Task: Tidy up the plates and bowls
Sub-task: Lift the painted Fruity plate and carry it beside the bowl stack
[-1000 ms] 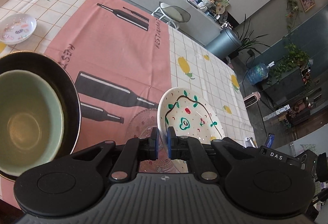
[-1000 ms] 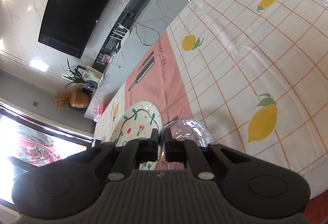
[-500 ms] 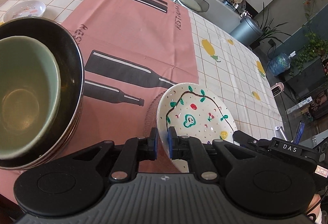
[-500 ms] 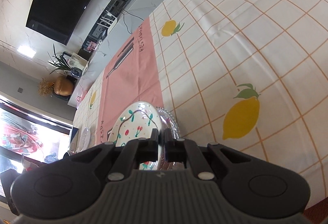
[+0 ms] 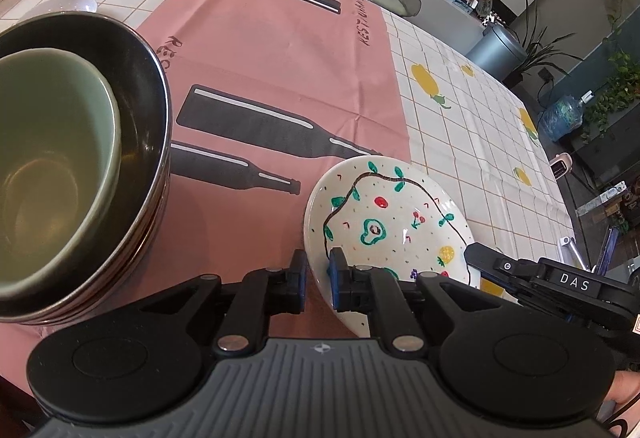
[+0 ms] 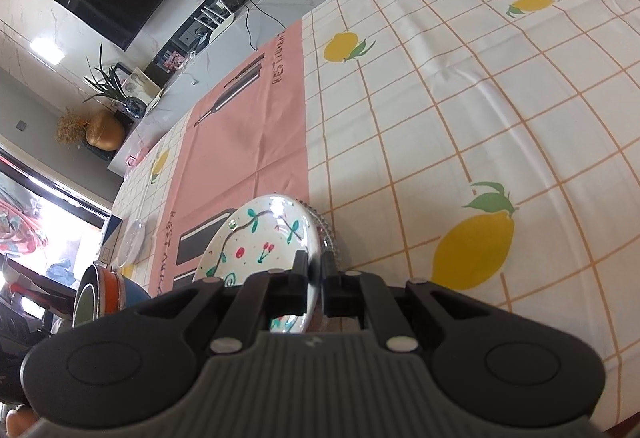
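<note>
Green bowl [image 5: 48,165] cut by left edge; glass plate [image 6: 326,234] mostly hidden behind painted plate [image 6: 260,238].

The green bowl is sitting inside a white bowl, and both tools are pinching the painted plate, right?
Not quite. The green bowl sits inside a black bowl, not a white one; the left wrist view shows it. The rest holds: the left tool and the right tool each pinch the rim of the painted plate.
</note>
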A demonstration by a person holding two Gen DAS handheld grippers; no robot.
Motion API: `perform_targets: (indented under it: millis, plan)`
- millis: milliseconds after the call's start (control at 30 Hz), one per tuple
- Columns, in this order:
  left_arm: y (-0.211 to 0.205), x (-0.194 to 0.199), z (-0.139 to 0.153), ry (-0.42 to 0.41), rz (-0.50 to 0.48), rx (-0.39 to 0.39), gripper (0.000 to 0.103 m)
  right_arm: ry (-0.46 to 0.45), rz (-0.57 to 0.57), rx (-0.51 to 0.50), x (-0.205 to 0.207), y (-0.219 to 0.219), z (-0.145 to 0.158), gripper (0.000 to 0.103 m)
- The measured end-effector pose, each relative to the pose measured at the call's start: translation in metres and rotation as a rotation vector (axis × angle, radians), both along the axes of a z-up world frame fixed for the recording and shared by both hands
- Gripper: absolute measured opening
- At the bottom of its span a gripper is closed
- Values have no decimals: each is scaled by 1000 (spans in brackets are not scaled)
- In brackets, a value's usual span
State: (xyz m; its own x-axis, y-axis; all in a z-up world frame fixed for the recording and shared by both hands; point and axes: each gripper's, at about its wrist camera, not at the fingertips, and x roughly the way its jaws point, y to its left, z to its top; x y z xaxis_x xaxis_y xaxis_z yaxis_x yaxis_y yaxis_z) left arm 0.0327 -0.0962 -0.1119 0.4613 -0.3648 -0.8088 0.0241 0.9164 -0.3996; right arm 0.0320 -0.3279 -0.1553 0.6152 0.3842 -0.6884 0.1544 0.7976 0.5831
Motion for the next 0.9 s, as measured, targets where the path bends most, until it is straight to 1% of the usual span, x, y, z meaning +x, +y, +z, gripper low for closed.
perform_targets:
  millis: [133,267,367,500,600,733,833,900]
  plan:
    - [-1,-1,0,-6,2,14,13,-2,11,-42,0,6,2,4]
    - [-3,-2,0,-13,0,19,13,-22,34,-118,1,15,6,5]
    - [-6,-2,-1,-20,-9,32,13,-31,62,-200,2,25,11,6]
    - [-7,-2,-3,-10,-10,31,13,-45,93,-330,3,40,14,8]
    - [-6,-1,-3,-8,-9,37,13,-60,100,-386,3,47,14,9]
    - [-13,-4,-1,-25,-36,77,15,-57,116,-474,3,56,12,7]
    - [-15,-5,-1,-29,-38,90,16,-66,129,-511,2,61,12,7]
    - [-15,-5,-1,-31,-37,92,16,-64,121,-500,3,59,12,8]
